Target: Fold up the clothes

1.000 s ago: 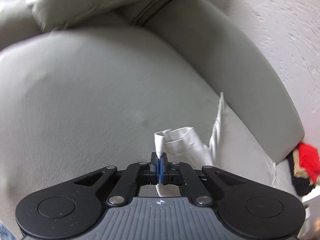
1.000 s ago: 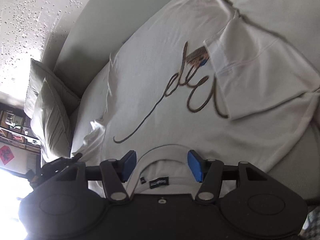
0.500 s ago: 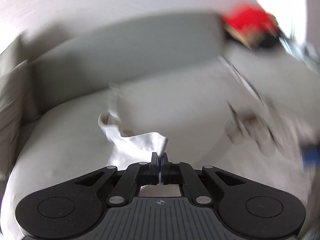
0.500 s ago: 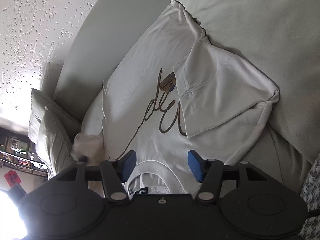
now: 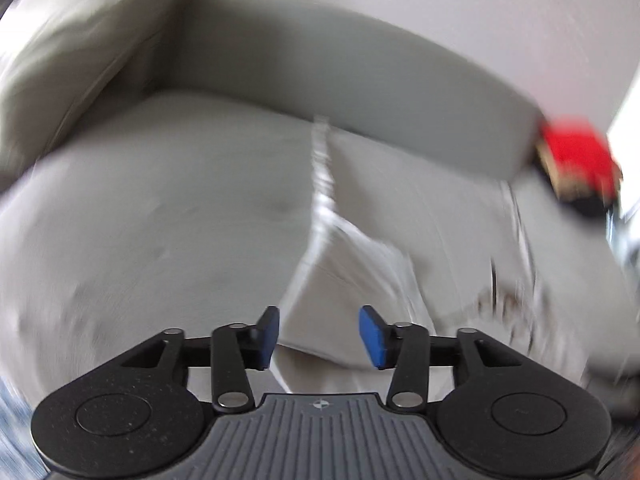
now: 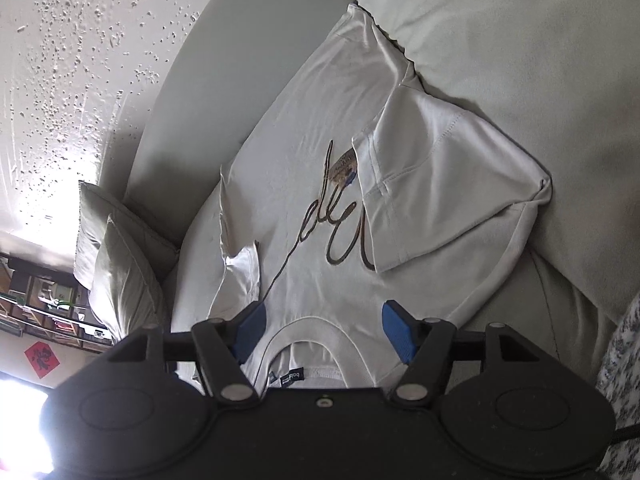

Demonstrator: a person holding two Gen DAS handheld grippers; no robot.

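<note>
A white T-shirt (image 6: 320, 120) with a brown script print (image 6: 340, 224) lies front up on a grey sofa (image 6: 500, 32). Its right sleeve (image 6: 440, 184) is folded in over the chest. Its left sleeve (image 6: 240, 276) lies folded in over the shirt's edge; the blurred left wrist view shows it too (image 5: 352, 272). My right gripper (image 6: 324, 332) is open and empty above the collar (image 6: 316, 328). My left gripper (image 5: 320, 336) is open and empty just above the folded left sleeve.
Two grey cushions (image 6: 116, 248) stand at the sofa's end. A sofa backrest (image 5: 340, 80) runs behind the shirt. A red object (image 5: 576, 160) sits past the sofa end. Shelves and a red wall sign (image 6: 42, 360) stand further off. Patterned fabric (image 6: 624, 360) is at the right edge.
My left gripper carried the left sleeve inward over the shirt, then opened and let it go. The right gripper stayed open and drew back a little from the shirt.
</note>
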